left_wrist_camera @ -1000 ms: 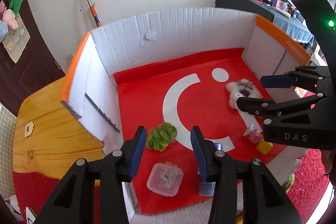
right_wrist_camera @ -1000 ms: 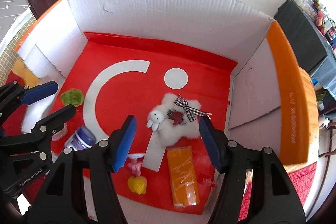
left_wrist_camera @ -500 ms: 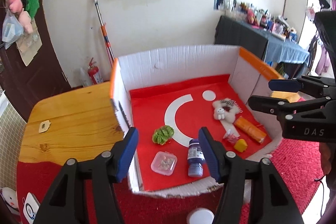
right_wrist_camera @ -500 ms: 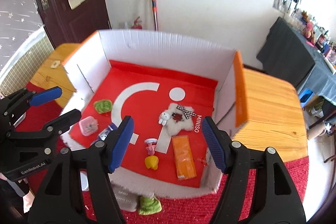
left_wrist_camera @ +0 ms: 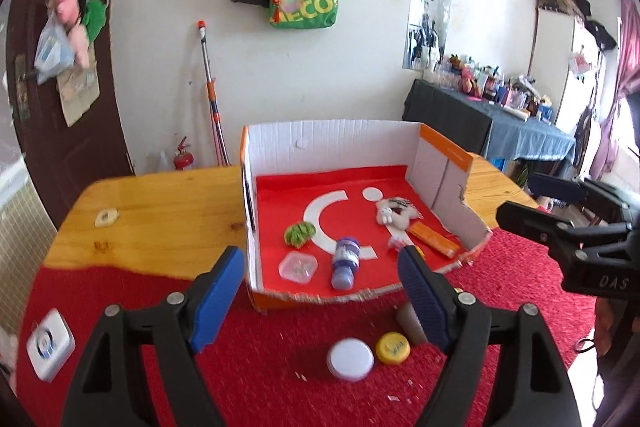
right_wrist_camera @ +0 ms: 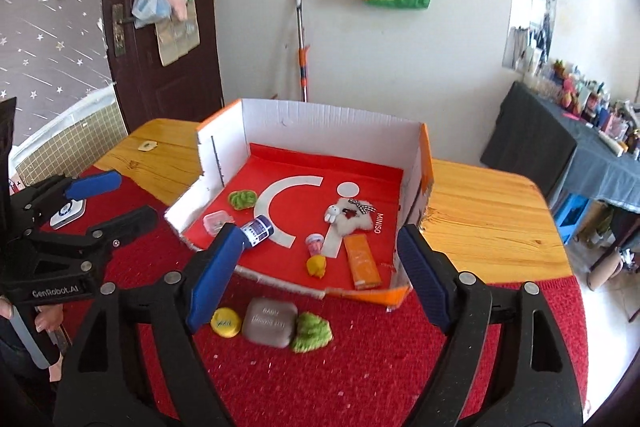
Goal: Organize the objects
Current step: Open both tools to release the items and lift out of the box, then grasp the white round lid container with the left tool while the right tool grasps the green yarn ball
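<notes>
Both grippers are being held above the red cloth (right_wrist_camera: 360, 379) that is covering the near part of the wooden counter (right_wrist_camera: 492, 211). The left gripper (left_wrist_camera: 320, 291) is being held with its fingers spread wide apart, and nothing is being gripped between them. The right gripper (right_wrist_camera: 316, 271) is likewise being held with its fingers wide apart and empty.

The cardboard box (right_wrist_camera: 332, 127), with its near wall cut low, is being shown resting on the counter ahead of both grippers. Inside it, on the red liner, the following items are being displayed:

- a green fuzzy item (right_wrist_camera: 242, 199) near the left wall;
- a clear plastic case (right_wrist_camera: 217, 221) just beside a purple bottle (right_wrist_camera: 258, 227) lying on its side;
- a white plush rabbit (right_wrist_camera: 352, 217) near the centre;
- an orange packet (right_wrist_camera: 362, 261) toward the right wall;
- a small pink item (right_wrist_camera: 315, 243) and a yellow item (right_wrist_camera: 316, 265) near the front edge.

Outside the box, on the cloth, a yellow cap (right_wrist_camera: 225, 323), a grey block (right_wrist_camera: 270, 321) and a second green fuzzy item (right_wrist_camera: 311, 333) are being shown in a row, each just beside the next. A white round lid (left_wrist_camera: 350, 359) is lying just beside the yellow cap in the left wrist view.
</notes>
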A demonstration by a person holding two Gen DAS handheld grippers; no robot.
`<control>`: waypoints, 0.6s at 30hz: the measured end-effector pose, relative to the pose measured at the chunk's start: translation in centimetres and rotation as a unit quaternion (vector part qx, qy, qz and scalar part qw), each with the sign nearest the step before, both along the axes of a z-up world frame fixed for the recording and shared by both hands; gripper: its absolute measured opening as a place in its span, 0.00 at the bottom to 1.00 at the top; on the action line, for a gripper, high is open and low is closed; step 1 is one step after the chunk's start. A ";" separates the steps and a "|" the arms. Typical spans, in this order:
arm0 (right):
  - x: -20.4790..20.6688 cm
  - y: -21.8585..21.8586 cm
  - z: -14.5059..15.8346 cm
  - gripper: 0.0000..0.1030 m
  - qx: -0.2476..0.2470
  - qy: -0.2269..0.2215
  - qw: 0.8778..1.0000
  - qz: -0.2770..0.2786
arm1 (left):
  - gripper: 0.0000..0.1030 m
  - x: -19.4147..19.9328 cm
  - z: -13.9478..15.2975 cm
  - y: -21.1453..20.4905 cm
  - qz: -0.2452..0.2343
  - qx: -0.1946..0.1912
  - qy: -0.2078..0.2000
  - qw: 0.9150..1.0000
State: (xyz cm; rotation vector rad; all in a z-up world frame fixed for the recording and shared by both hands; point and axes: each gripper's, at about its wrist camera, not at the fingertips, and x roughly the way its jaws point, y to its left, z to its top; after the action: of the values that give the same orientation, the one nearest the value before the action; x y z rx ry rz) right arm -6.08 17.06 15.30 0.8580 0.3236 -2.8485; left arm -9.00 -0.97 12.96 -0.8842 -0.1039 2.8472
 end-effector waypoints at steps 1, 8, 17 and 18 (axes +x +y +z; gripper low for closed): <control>0.7 0.0 -0.1 0.80 0.000 0.004 1.000 -0.001 | 0.80 0.4 -0.2 -0.1 0.000 0.007 -0.001 1.000; 3.6 0.0 -2.5 0.82 -0.004 0.023 1.000 -0.011 | 0.82 2.8 -1.9 -0.1 0.013 0.021 -0.002 1.000; 3.6 1.6 -6.7 0.83 -0.022 -0.012 0.999 -0.041 | 0.85 4.1 -5.0 0.8 0.014 0.020 -0.025 0.999; 3.4 1.8 -7.2 0.83 -0.025 -0.019 0.999 -0.045 | 0.85 3.9 -5.4 0.9 0.012 0.022 -0.032 0.999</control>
State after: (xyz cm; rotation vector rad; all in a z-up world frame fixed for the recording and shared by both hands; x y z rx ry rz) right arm -2.68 18.86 8.11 0.9379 0.2152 -2.9041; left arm -5.09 -0.11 7.60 -0.9704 -0.1839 2.8274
